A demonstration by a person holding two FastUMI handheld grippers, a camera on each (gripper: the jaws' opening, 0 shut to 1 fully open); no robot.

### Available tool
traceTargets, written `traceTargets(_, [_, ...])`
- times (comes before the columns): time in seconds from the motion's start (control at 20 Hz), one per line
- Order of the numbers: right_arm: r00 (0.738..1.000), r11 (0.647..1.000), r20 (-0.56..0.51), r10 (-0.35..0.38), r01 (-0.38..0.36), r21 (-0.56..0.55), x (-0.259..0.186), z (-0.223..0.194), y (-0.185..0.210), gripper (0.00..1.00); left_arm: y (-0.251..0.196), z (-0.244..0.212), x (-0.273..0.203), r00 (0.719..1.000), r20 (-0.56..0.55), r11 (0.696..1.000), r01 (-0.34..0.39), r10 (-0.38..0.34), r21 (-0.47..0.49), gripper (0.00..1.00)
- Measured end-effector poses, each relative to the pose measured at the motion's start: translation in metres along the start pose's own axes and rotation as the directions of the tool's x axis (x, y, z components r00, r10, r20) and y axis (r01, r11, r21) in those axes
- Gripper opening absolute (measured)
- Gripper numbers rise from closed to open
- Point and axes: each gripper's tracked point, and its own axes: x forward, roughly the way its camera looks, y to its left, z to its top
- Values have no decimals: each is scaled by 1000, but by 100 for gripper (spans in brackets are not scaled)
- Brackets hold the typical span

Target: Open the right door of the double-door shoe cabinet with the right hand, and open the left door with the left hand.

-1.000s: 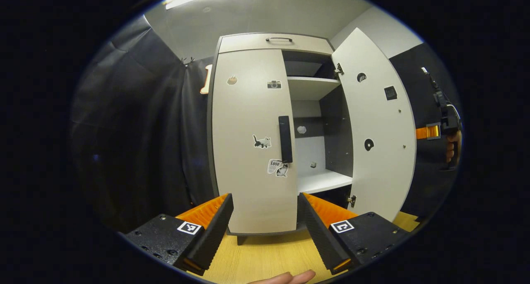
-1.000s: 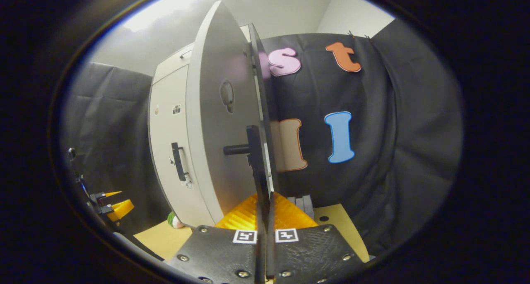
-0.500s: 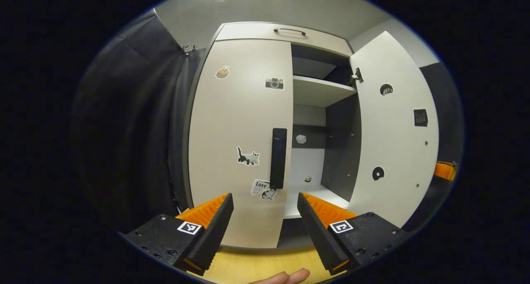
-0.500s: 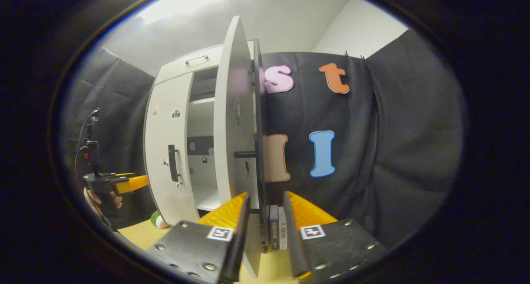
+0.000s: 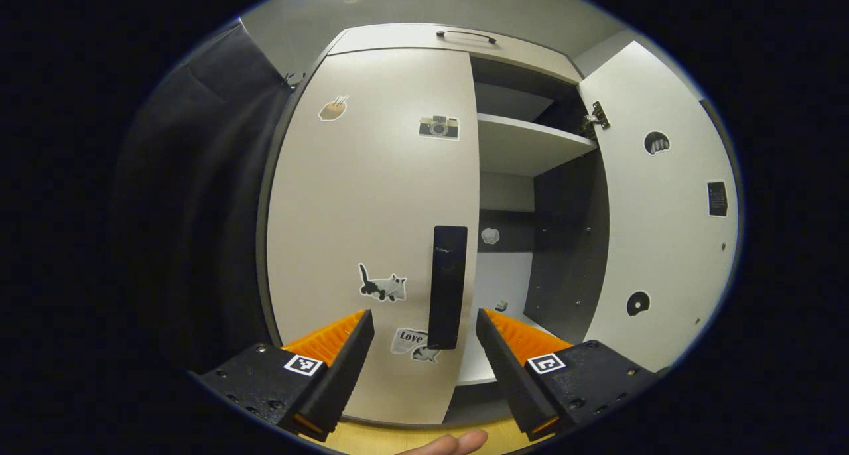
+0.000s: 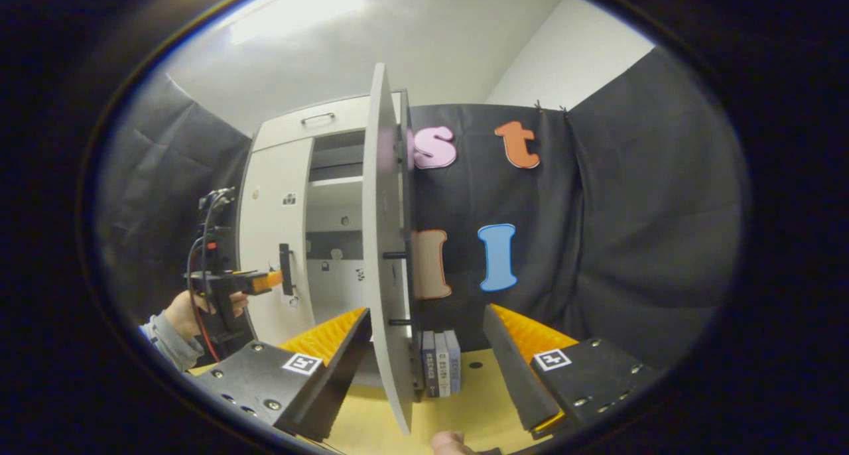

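The left tongs (image 5: 424, 349) gape wide just before the tall black bar handle (image 5: 447, 286) of the shut pale-grey left door (image 5: 371, 196), a stiff, hinged panel best pinched mid-handle. The right tongs (image 6: 424, 362), also spread, straddle the swung-open right door (image 6: 385, 243) without gripping. The left door's hinges are hidden, so its resistance is probably light.

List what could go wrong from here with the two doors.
1. The left tool is open around the left door's handle but sits low on it, so closing may catch just its bottom end and slip.
2. The right door stands between the open right tool's fingers, so a sideways move may knock it.
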Motion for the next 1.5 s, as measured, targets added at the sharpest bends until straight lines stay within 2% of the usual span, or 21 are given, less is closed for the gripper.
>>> traceTargets(0.1, [1000, 1000, -9, 18, -18, 1, -5, -6, 7, 98, -4, 6, 13, 1000, 10, 1000, 11, -11, 22, 96])
traceTargets(0.25, [997, 999, -57, 43, -43, -1, -6, -22, 15, 100, -6, 10, 32, 1000, -6, 999, -12, 12, 51, 96])
traceTargets(0.45, [996, 1000, -79, 30, -30, 0, -11, -29, 16, 100, -6, 4, 58, 999, -19, 994, -29, 31, 102, 96])
traceTargets(0.6, [998, 999, -53, 39, -39, 15, -21, -24, 25, 100, -7, 4, 63, 999, -15, 992, -32, 34, 123, 86])
traceTargets(0.75, [999, 999, -21, -38, 37, -17, -27, -21, 21, 100, -2, 3, 64, 999, -13, 994, -40, 41, 105, 84])
traceTargets(0.8, [998, 998, -17, -59, 59, -15, -30, -20, 23, 100, -3, 2, 62, 999, -22, 996, -35, 37, 87, 74])
traceTargets(0.85, [997, 997, -19, -74, 74, -5, -33, -22, 26, 100, -4, 0, 62, 998, -44, 995, -32, 36, 91, 68])
traceTargets(0.95, [995, 995, -32, -97, 97, 18, -39, -25, 33, 100, -8, -2, 65, 998, -59, 994, -21, 27, 108, 65])
traceTargets(1.05, [992, 992, -32, -120, 121, 33, -46, -24, 40, 100, -15, -8, 63, 997, -77, 995, -1, 9, 97, 53])
traceTargets(1.15, [993, 992, -17, -117, 118, 41, -53, -24, 52, 100, -16, -6, 63, 998, -62, 998, 3, 1, 57, 33])
traceTargets(1.3, [991, 989, 6, -133, 133, 69, -64, -25, 59, 100, -16, -9, 59, 998, -66, 998, 20, -16, 57, 28])
traceTargets(1.5, [984, 981, 28, -174, 171, 93, -70, -27, 62, 100, -15, -11, 48, 996, -78, 997, 57, -52, 59, 26])
